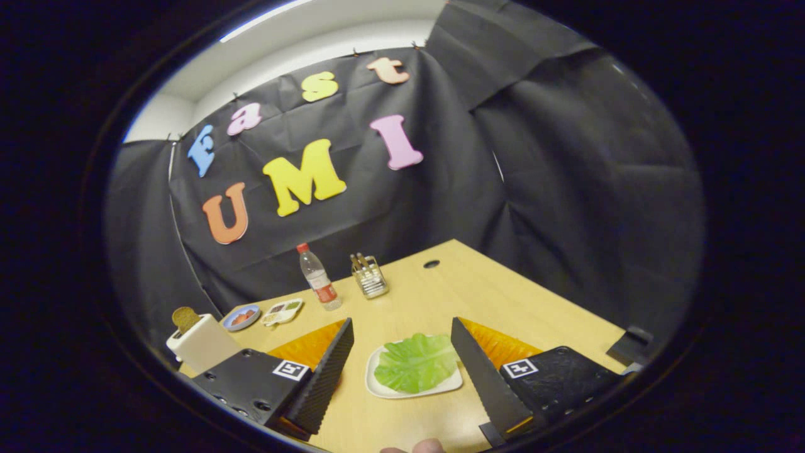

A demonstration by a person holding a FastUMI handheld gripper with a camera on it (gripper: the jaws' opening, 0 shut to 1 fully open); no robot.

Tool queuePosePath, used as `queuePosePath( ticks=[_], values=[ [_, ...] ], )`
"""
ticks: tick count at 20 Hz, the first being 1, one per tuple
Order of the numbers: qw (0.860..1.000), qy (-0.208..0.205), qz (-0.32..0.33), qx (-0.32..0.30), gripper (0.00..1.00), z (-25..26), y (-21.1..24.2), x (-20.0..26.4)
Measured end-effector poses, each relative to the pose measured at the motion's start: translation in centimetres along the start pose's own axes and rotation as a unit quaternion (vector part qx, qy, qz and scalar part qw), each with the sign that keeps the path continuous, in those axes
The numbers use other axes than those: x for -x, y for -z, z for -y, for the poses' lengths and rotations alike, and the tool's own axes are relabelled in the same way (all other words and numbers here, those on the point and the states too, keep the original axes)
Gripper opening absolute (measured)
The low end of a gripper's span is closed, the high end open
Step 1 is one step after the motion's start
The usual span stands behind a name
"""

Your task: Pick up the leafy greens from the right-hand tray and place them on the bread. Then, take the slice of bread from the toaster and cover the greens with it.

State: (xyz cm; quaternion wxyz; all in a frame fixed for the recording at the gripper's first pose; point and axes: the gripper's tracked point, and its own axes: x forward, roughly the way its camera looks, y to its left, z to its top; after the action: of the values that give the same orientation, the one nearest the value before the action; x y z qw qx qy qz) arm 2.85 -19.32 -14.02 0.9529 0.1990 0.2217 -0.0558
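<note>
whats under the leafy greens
A white tray on the wooden table, between the open gripper's fingers. The leafy greens hide most of the tray's surface.

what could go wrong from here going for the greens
The open fingers straddle the flat green lettuce leaf on its small white tray; closing too low could pinch or shove the tray instead. The leaf is thin and may slip. The white toaster with its bread slice stands near the left finger and could get bumped.

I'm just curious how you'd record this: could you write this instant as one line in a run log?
stage: approach | gripper: open, holding nothing | leafy greens: on white tray, between the fingers | bread slice: in toaster
</note>
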Motion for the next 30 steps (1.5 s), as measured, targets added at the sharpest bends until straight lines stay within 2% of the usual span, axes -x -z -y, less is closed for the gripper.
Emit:
queuePosePath(
  ticks=[5, 14, 15, 16, 18, 21, 22, 23, 30],
  values=[
    [0.993, 0.032, -0.068, -0.093, 0.95, 4.9, 3.2, -4.6],
    [0.978, 0.033, -0.118, -0.167, 0.94, 5.1, 5.3, -10.1],
    [0.978, 0.038, -0.117, -0.167, 0.84, 5.2, 5.4, -10.9],
    [0.978, 0.044, -0.121, -0.164, 0.80, 5.4, 5.4, -11.5],
    [0.976, 0.048, -0.131, -0.165, 0.55, 5.9, 5.9, -11.5],
    [0.975, 0.020, -0.135, -0.178, 0.19, 5.3, 5.5, -11.3],
    [0.974, 0.031, -0.137, -0.175, 0.18, 5.5, 5.5, -11.1],
    [0.976, 0.026, -0.133, -0.172, 0.00, 5.4, 5.3, -11.4],
    [0.975, -0.025, -0.096, -0.197, 0.00, 2.5, 2.0, -8.7]
  ],
)
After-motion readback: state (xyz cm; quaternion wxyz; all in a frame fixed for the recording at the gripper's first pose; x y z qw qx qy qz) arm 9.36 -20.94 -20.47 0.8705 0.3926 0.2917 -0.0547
